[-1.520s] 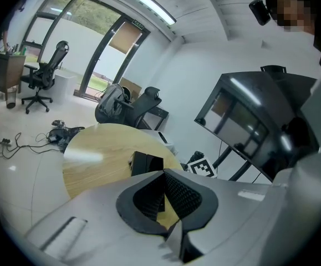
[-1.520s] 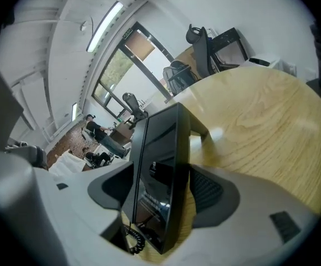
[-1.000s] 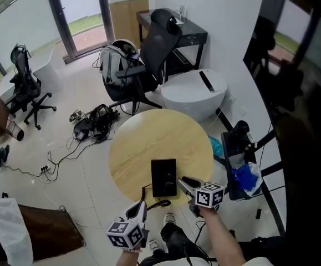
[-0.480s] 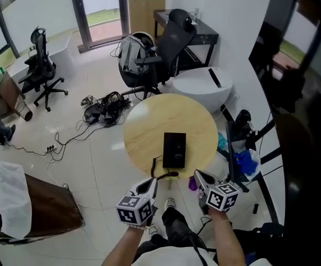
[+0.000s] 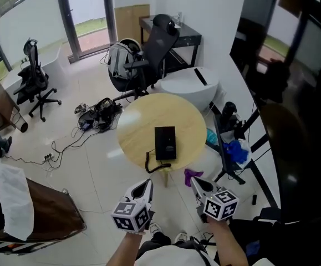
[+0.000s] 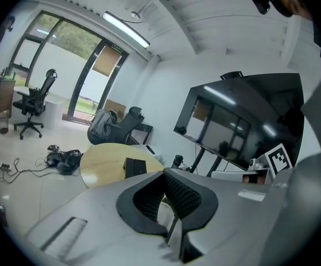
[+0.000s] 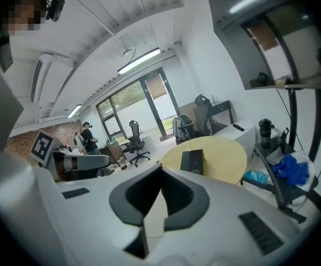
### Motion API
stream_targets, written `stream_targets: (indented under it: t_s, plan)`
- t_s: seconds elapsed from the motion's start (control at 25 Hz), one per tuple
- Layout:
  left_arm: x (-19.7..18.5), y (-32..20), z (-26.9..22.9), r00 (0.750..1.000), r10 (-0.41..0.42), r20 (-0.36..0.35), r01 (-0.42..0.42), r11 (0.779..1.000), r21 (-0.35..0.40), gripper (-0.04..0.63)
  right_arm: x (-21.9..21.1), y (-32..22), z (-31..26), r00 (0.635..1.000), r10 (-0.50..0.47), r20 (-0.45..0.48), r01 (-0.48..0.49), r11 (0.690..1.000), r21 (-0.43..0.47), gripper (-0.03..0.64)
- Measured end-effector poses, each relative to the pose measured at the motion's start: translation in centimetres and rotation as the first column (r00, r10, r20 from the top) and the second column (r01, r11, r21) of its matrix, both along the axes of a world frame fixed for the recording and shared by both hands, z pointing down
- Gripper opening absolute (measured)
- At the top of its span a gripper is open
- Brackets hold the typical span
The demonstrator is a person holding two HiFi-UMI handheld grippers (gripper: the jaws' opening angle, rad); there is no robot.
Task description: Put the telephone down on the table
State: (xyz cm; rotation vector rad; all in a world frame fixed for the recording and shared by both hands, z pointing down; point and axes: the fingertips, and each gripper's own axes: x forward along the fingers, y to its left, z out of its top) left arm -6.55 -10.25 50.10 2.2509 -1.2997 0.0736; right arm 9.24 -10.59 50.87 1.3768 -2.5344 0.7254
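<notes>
The black telephone (image 5: 165, 143) lies flat on the round wooden table (image 5: 138, 126), and its curled cord (image 5: 154, 165) trails off the near edge. Both grippers hang short of the table, above the floor and apart from the phone. My left gripper (image 5: 147, 184) is shut with nothing in it. The jaws of my right gripper (image 5: 196, 183) are closed and empty too. From the left gripper view the telephone (image 6: 135, 167) sits far beyond the left gripper (image 6: 163, 176). The right gripper view shows the telephone (image 7: 192, 161) well past the right gripper (image 7: 161, 168).
Black office chairs (image 5: 149, 54) and a white round cabinet (image 5: 190, 87) stand behind the table. A tangle of cables (image 5: 93, 112) lies on the floor at left. A stand with blue items (image 5: 235, 148) and a large dark screen (image 5: 293, 93) are on the right.
Both grippers have drawn back from the table's near edge toward me and risen. The right gripper was beside the telephone a second ago and now is clear of it; the phone stays on the table.
</notes>
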Motion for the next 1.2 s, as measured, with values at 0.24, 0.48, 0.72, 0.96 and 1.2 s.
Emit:
stream_targets:
  t_s: [0.24,0.48,0.72,0.96,1.2]
  plan:
    - [1.4,2.8,-2.5,1.0,-0.015,0.027,0.014,0.999,0.036,-0.014,-1.3,3.9,-2.4,0.998,-0.051,-0.035,0.053,0.997,0.054,0.009]
    - [3.4,6.6,-4.4,1.0,-0.012,0.023,0.01,0.997,0.081,-0.014,-0.5,6.8,-3.4,0.997,-0.08,-0.005,0.08,0.995,0.058,0.009]
    - [3.4,9.8,-4.9,0.999,-0.049,0.023,0.047,0.995,0.085,-0.012,-0.5,9.6,-3.4,0.995,-0.101,0.01,0.1,0.993,0.067,0.008]
    - [4.3,11.4,-4.7,0.997,-0.072,0.016,0.071,0.994,0.083,-0.012,0.6,10.9,-3.5,0.994,-0.112,0.012,0.11,0.991,0.071,0.009]
    - [5.3,11.5,-4.3,0.996,-0.088,-0.006,0.088,0.995,0.052,-0.014,1.4,11.4,-3.4,0.993,-0.114,0.017,0.112,0.992,0.065,0.009]
